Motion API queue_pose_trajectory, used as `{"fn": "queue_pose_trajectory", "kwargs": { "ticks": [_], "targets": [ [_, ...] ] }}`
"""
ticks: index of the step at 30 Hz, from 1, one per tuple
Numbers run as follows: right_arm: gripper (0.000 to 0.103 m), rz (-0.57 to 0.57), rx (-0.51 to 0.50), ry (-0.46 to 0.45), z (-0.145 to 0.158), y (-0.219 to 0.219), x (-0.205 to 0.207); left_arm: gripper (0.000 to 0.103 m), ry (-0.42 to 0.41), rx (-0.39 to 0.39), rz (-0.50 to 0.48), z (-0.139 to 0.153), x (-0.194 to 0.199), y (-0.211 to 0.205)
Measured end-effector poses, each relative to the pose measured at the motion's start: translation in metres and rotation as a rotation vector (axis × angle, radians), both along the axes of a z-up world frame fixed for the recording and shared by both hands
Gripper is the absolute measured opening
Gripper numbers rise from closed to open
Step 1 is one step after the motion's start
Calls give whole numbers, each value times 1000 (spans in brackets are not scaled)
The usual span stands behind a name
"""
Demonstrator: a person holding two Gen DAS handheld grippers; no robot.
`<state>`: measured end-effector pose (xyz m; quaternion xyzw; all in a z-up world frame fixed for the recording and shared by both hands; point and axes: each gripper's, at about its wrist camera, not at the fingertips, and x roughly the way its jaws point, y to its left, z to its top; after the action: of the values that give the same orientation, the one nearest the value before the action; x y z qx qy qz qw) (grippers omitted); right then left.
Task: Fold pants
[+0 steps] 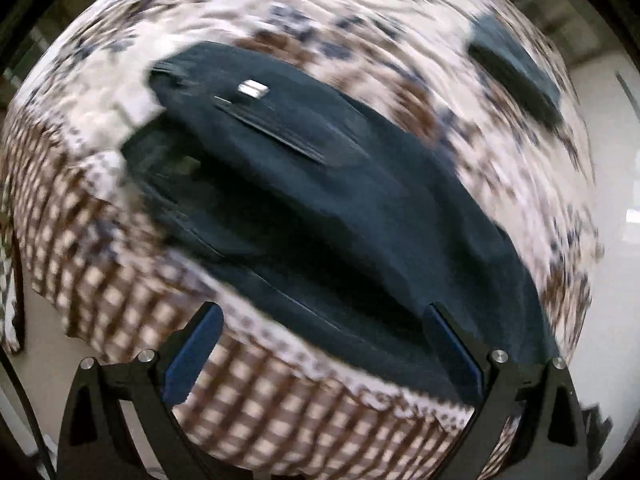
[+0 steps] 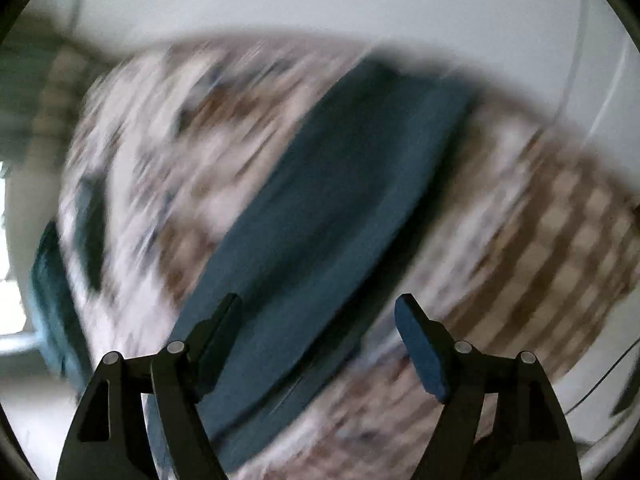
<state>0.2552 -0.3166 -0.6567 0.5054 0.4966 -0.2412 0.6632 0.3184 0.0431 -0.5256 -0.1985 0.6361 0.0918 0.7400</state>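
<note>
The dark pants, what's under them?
The dark pants lie on a patterned cloth, checked at its edge. The cloth beneath them, and whatever it covers, is hidden.

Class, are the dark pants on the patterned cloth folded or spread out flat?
Folded: the dark pants lie doubled in stacked layers, a narrow band across the patterned cloth.

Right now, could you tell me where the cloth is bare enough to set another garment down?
Bare cloth lies beyond the pants, up to a folded dark piece, and on the checked border near the left gripper. The pants crowd the middle.
</note>
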Motion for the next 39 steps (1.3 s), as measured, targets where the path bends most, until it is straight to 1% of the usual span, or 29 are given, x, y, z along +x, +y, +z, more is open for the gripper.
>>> {"fn": "queue_pose_trajectory", "kwargs": {
  "ticks": [2, 3, 4, 6, 8, 9, 11, 13, 14, 15, 16, 18, 19, 20, 21, 23, 24, 25, 26, 27, 28, 29, 31, 33, 36, 39],
  "targets": [
    [80, 114, 110, -26, -8, 58, 23, 102, -1, -18, 61, 1, 10, 35],
    [80, 170, 196, -33, -20, 93, 36, 102, -2, -22, 94, 0, 15, 52],
    [80, 201, 257, -33, -31, 120, 45, 102, -3, -29, 131, -2, 23, 71],
    [80, 208, 333, -6, -52, 161, 58, 102, 2, -58, 181, -9, 37, 101],
    [79, 174, 390, -8, -68, 184, 66, 102, 17, -88, 230, -23, 53, 129],
    [79, 148, 401, -7, -75, 192, 69, 102, 25, -96, 247, -31, 61, 139],
    [79, 102, 397, 17, -88, 202, 73, 101, 46, -103, 266, -48, 76, 155],
    [79, 43, 380, 26, -95, 206, 73, 95, 71, -98, 270, -64, 89, 163],
    [78, 18, 378, 25, -98, 206, 75, 79, 70, -102, 265, -69, 93, 165],
    [78, -11, 380, 22, -100, 205, 74, 54, 60, -98, 250, -72, 98, 164],
    [76, -35, 377, 22, -100, 205, 74, 50, 50, -83, 230, -73, 102, 162],
    [73, -48, 355, 14, -95, 206, 74, 35, 39, -39, 198, -70, 107, 161],
    [66, -46, 335, 7, -91, 205, 73, 33, 31, -19, 179, -66, 107, 158],
    [60, -40, 315, -2, -86, 205, 73, 27, 22, -10, 167, -63, 107, 159],
    [60, -37, 293, 3, -81, 205, 73, 22, 7, -8, 153, -57, 103, 158],
    [60, -33, 279, 1, -78, 207, 74, 20, -5, -16, 140, -52, 102, 161],
    [60, -26, 280, 14, -83, 210, 78, 18, -9, -26, 142, -50, 99, 164],
    [57, -36, 288, 22, -91, 210, 79, 17, -11, -40, 146, -47, 97, 168],
    [45, -55, 295, 28, -97, 207, 76, 15, -12, -55, 148, -46, 95, 171],
    [34, -80, 288, 61, -102, 205, 74, 14, -13, -68, 154, -45, 94, 174],
    [15, -102, 281, 76, -104, 205, 74, 14, -12, -79, 158, -43, 93, 176],
    [10, -127, 280, 67, -102, 204, 70, 13, -14, -90, 159, -41, 92, 177],
    [8, -113, 252, 41, -86, 204, 66, 13, -22, -103, 155, -32, 85, 179],
    [7, -60, 195, 7, -59, 207, 61, 13, -26, -100, 146, -25, 79, 177],
    [7, 3, 139, -20, -26, 210, 47, 12, -25, -105, 142, -17, 65, 181],
    [7, 48, 123, -6, -13, 210, 35, 12, 5, -126, 158, -20, 47, 190]
  ]
}}
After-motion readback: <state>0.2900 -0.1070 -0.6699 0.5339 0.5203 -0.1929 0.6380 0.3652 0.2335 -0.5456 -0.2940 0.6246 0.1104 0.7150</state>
